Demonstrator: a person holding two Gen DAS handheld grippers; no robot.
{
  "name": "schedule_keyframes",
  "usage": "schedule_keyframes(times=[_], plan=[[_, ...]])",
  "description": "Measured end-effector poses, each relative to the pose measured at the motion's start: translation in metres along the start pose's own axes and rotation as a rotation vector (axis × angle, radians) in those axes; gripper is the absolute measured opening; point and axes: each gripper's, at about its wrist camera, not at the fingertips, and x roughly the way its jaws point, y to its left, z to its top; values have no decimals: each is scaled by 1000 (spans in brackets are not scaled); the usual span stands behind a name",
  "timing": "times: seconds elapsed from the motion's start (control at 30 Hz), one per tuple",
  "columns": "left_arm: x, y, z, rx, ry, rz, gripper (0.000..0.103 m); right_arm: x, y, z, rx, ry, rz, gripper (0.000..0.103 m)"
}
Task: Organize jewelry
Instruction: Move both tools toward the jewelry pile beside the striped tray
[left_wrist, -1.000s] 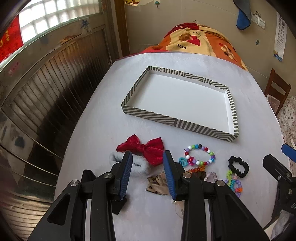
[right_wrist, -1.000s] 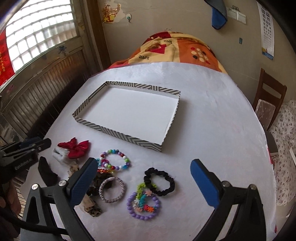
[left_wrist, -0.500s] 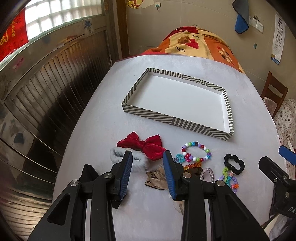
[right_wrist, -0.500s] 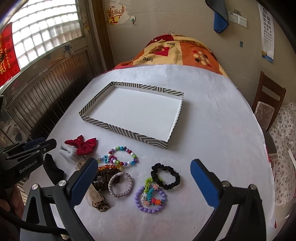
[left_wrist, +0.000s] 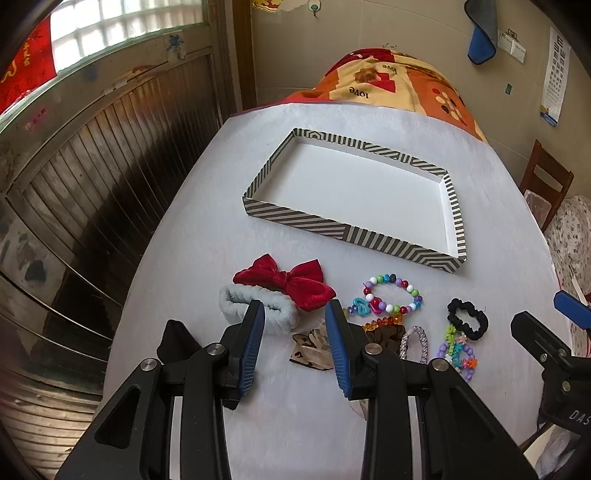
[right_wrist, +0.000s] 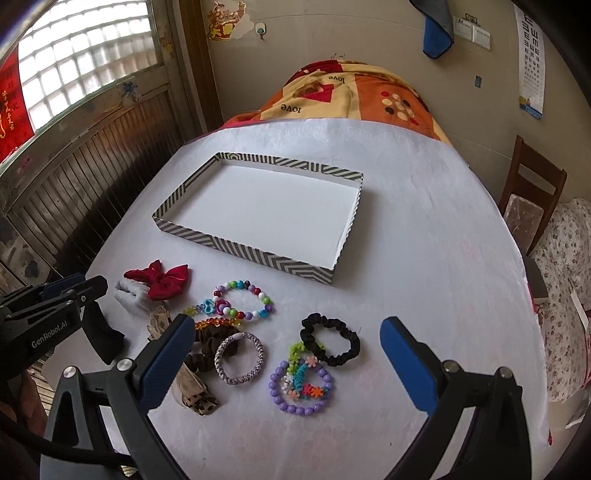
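Observation:
A striped shallow tray sits empty on the white table. Near the front lie a red bow on a grey fuzzy band, a multicolour bead bracelet, a black scrunchie, a purple bead bracelet, a silver woven band, a brown scrunchie and a leopard-print piece. My left gripper is open and empty just short of the bow. My right gripper is wide open and empty above the bracelets.
A wooden chair stands at the right. An orange patterned blanket lies beyond the table's far end. A dark slatted wall panel runs along the left edge. A black cloth item lies at the table's left front.
Both grippers have drawn back and up a little, so the items sit farther ahead. Neither gripper has changed its opening. Nothing on the table has moved.

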Motion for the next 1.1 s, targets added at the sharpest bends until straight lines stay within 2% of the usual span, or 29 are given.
schedule_keyframes(times=[1.1], plan=[[12,10,-5,-8,48,-11,15,10,-2,-1,-10,41,-19,102]])
